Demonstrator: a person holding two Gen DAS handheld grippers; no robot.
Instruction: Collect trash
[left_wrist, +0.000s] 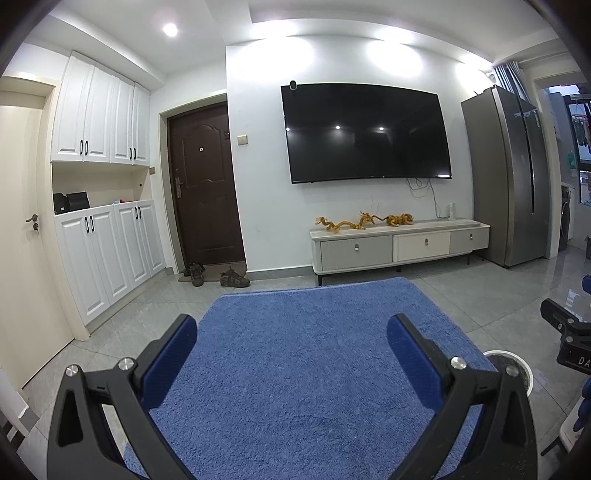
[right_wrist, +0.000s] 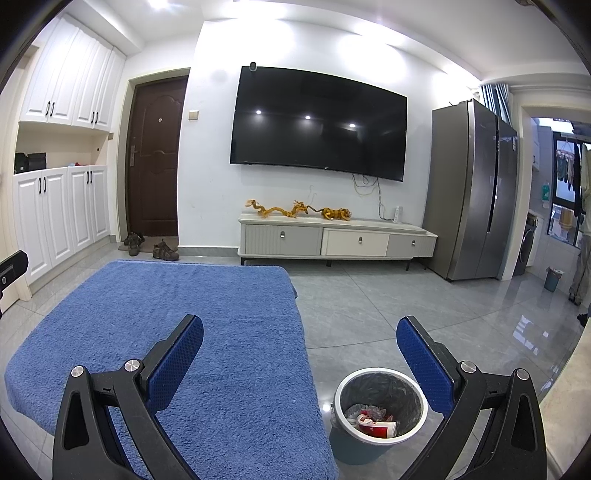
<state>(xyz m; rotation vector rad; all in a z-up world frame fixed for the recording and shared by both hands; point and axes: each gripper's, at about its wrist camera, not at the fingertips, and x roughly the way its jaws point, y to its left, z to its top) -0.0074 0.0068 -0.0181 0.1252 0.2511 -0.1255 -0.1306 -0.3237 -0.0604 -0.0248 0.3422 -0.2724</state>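
Observation:
A round trash bin (right_wrist: 380, 376) with a white rim stands on the floor right of a table covered by a blue towel (right_wrist: 192, 332). Inside it lie a red and white cup (right_wrist: 376, 428) and crumpled wrappers. My right gripper (right_wrist: 300, 343) is open and empty, held above the towel's right edge and the bin. My left gripper (left_wrist: 291, 341) is open and empty above the blue towel (left_wrist: 303, 350). The bin's rim (left_wrist: 517, 363) shows at the lower right of the left wrist view. The right gripper's body (left_wrist: 569, 332) shows at that view's right edge.
A low TV cabinet (right_wrist: 332, 240) with golden dragon figures stands under a wall TV (right_wrist: 317, 122). A grey fridge (right_wrist: 476, 192) is at the right, white cupboards (right_wrist: 62, 218) and a brown door (right_wrist: 155, 155) at the left. Shoes (right_wrist: 166, 251) lie by the door. A second small bin (right_wrist: 552, 278) stands far right.

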